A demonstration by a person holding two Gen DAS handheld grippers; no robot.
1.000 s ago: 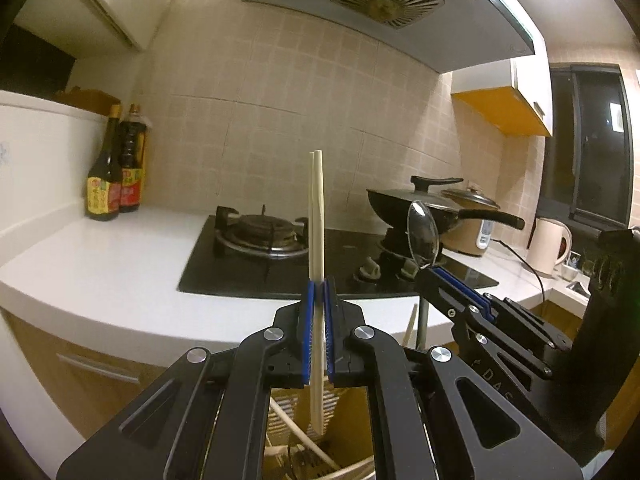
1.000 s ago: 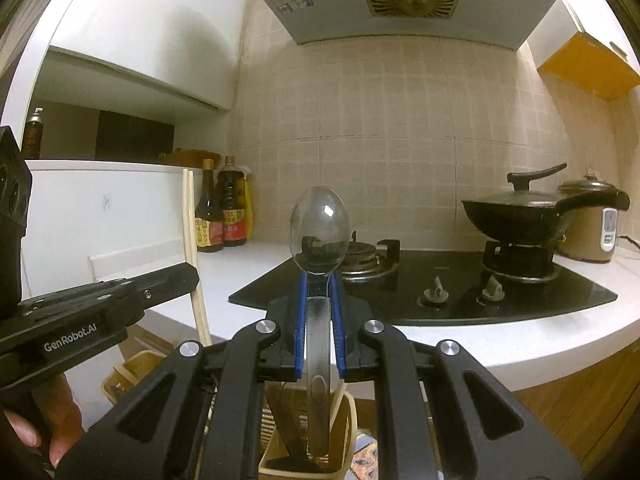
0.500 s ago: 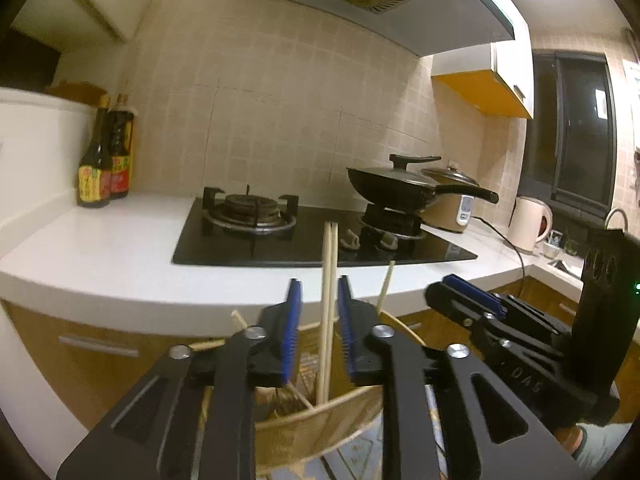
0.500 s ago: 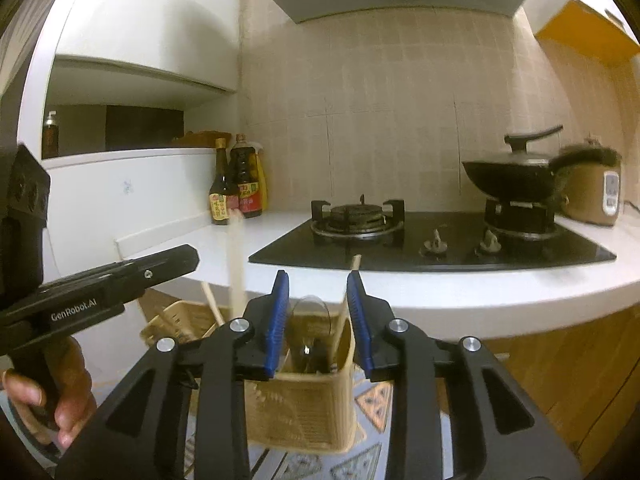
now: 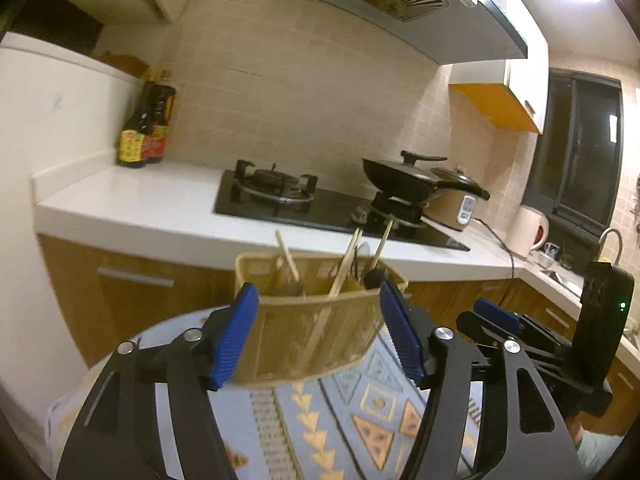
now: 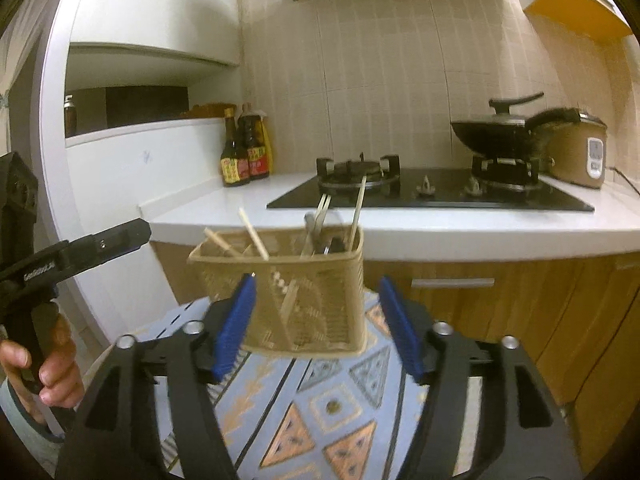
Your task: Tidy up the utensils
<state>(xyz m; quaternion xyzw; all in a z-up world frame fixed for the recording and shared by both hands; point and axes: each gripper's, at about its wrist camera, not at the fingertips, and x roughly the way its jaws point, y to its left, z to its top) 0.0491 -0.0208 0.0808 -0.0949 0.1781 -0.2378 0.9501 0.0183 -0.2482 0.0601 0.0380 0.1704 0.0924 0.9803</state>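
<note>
A basket (image 6: 312, 300) stands on a patterned cloth (image 6: 320, 408) before the counter (image 6: 440, 232), with chopsticks (image 6: 254, 240) and other utensils leaning in it. Behind, on the counter, a stove (image 6: 432, 196) sits in the middle — two bottles (image 6: 244, 152) to its left against the wall, a wok (image 6: 496, 136) on its right burner, a rice cooker (image 6: 580, 152) just right of that. In the left wrist view a kettle (image 5: 528, 232) stands farther right. A range hood (image 5: 400, 4) hangs above the stove.
</note>
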